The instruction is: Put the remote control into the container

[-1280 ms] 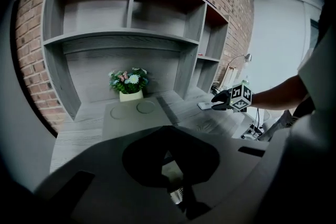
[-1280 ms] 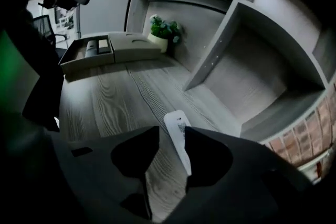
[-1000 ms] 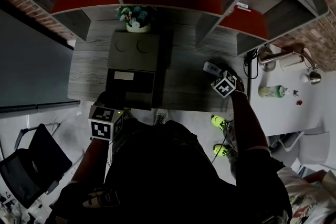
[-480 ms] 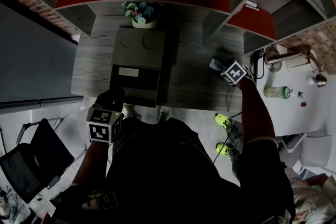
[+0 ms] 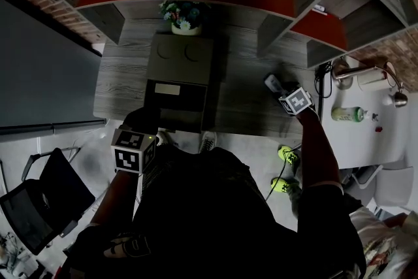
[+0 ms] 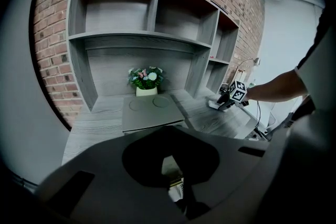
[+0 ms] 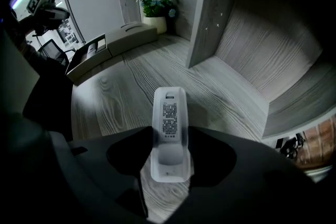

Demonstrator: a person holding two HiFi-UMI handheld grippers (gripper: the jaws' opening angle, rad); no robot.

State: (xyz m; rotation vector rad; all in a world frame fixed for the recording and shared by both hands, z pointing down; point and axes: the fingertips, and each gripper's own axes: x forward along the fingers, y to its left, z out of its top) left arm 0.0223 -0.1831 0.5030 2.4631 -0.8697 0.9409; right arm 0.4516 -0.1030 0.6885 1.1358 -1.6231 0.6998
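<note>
A white remote control (image 7: 169, 128) lies flat on the grey wood desk, its printed label facing up; it also shows at the desk's right end (image 5: 271, 82). My right gripper (image 7: 169, 148) is over it with one jaw on each side of its near half. The jaws are closing and the remote still rests on the desk. The grey container (image 5: 179, 65) stands mid-desk with its front drawer (image 5: 171, 100) pulled out. My left gripper (image 5: 140, 121) hangs at the desk's front edge by the drawer, and its dark jaws meet at the tips (image 6: 170, 165) with nothing held.
A potted plant (image 5: 183, 15) stands behind the container against the shelf unit. A vertical shelf panel (image 7: 207, 8) rises just right of the remote. A black chair (image 5: 39, 196) stands on the floor at the lower left, and a white side table with a bottle (image 5: 344, 114) stands to the right.
The right gripper has shifted slightly right and stayed over the remote. The left gripper has kept its place at the desk's front edge. The head camera has drifted a little.
</note>
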